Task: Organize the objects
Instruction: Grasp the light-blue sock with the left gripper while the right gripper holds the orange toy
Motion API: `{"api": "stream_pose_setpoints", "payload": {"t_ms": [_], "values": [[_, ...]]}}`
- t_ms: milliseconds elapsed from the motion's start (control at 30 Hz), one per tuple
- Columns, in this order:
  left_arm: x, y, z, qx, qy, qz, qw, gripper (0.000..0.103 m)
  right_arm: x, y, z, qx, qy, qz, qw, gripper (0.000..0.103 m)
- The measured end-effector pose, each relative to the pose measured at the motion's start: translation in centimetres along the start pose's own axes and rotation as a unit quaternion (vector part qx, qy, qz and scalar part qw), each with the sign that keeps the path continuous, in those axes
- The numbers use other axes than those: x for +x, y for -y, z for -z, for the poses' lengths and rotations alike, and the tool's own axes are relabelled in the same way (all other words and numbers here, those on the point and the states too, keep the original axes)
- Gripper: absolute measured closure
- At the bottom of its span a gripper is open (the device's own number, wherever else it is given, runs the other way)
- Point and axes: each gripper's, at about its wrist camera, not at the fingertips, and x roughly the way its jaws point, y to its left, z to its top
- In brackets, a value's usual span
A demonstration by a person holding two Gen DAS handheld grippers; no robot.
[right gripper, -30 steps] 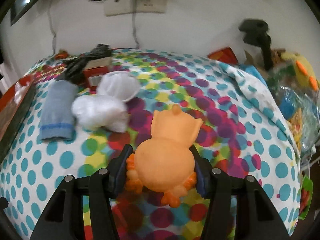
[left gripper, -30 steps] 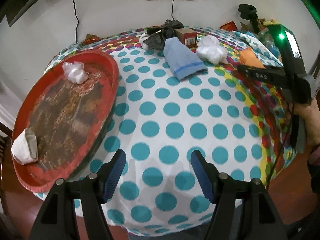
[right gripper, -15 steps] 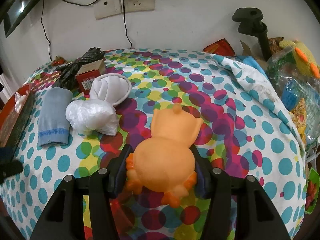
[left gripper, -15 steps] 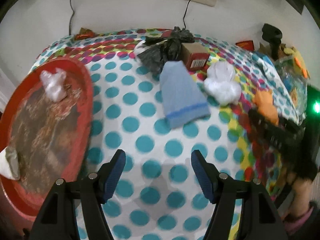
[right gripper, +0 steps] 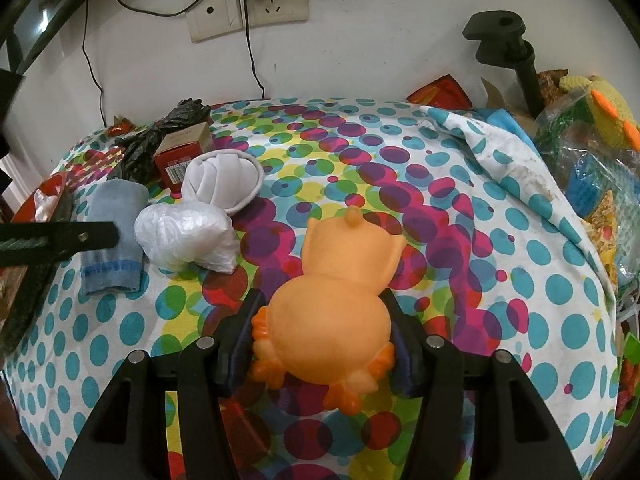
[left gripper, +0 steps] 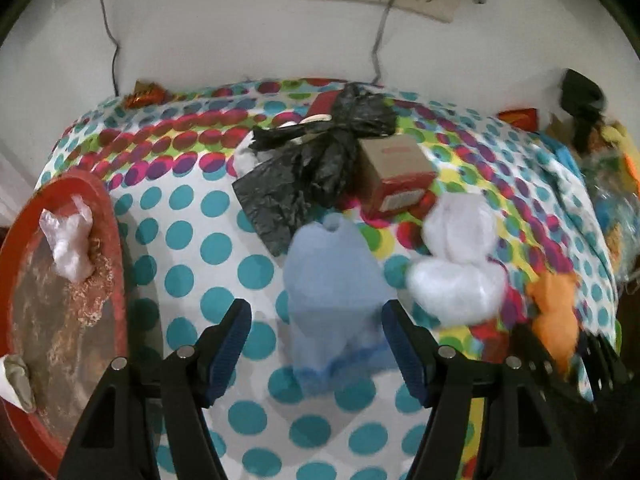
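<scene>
I see my right gripper [right gripper: 324, 344] clamped on an orange rubber duck [right gripper: 336, 300] at six o'clock, both pads pressing its sides. At nine o'clock a clear plastic bag [right gripper: 186, 236] touches a white rolled sock [right gripper: 222, 178], with a folded blue cloth [right gripper: 114, 236] just beside it. The red box [right gripper: 182, 152] sits at ten o'clock on the dotted tablecloth [right gripper: 440, 240].

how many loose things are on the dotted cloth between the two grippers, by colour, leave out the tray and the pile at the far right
white: 2, plastic bag and bowl
blue: 1, cloth
black: 1, bag
red: 1, box
orange: 1, duck toy, shut in the right gripper
total: 6
</scene>
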Motion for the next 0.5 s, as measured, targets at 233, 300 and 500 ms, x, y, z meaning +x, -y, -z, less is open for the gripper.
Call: {"api": "stream_pose_setpoints", "payload": {"t_ms": [233, 300, 500], "values": [[2.3, 0.4, -0.5, -0.001, -0.015, -0.001, 0.9999, 0.033, 0.0, 0.1, 0.0, 0.004, 0.001, -0.004, 1.0, 0.048], [2.5, 0.5, -0.5, -0.002, -0.012, 0.004, 0.9999, 0.033, -0.1, 0.1, 0.1, 0.005, 0.001, -0.006, 1.0, 0.048], [2.4, 1.0, -0.3, 0.007, 0.005, -0.004, 1.0, 0.033, -0.1, 0.1, 0.1, 0.005, 0.001, -0.005, 1.0, 0.048]]}}
